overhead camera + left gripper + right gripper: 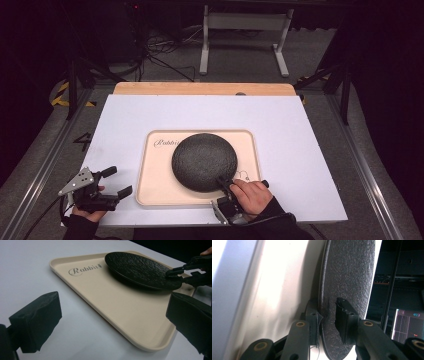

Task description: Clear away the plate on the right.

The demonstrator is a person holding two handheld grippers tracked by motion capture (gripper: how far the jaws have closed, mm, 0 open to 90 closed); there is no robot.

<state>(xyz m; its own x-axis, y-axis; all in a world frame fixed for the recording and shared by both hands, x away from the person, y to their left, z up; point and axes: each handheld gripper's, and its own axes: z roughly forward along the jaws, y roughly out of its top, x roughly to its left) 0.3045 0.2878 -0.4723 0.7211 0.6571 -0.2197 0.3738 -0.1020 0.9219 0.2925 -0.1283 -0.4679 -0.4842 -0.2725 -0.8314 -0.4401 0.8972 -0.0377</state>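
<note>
white table [300,150], black plate's [202,160] near rim between right tool [225,186] jaws

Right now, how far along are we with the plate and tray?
Done: the plate lies on the tray. In hand: the right claw straddles the plate's near rim, one jaw under, one above, a gap showing. Left: whether it grips or pulls clear is unclear. The left claw waits open beside the tray.

The tray [150,195] sits in the middle of the desk [300,130] toward its near edge, with the plate [204,160] covering the tray's centre and right. Broad bare strips run along the desk's left, right and far edges. The left tool [116,181] stands beside the tray's near left corner; the right tool [227,186] blocks the plate's near rim.
</note>
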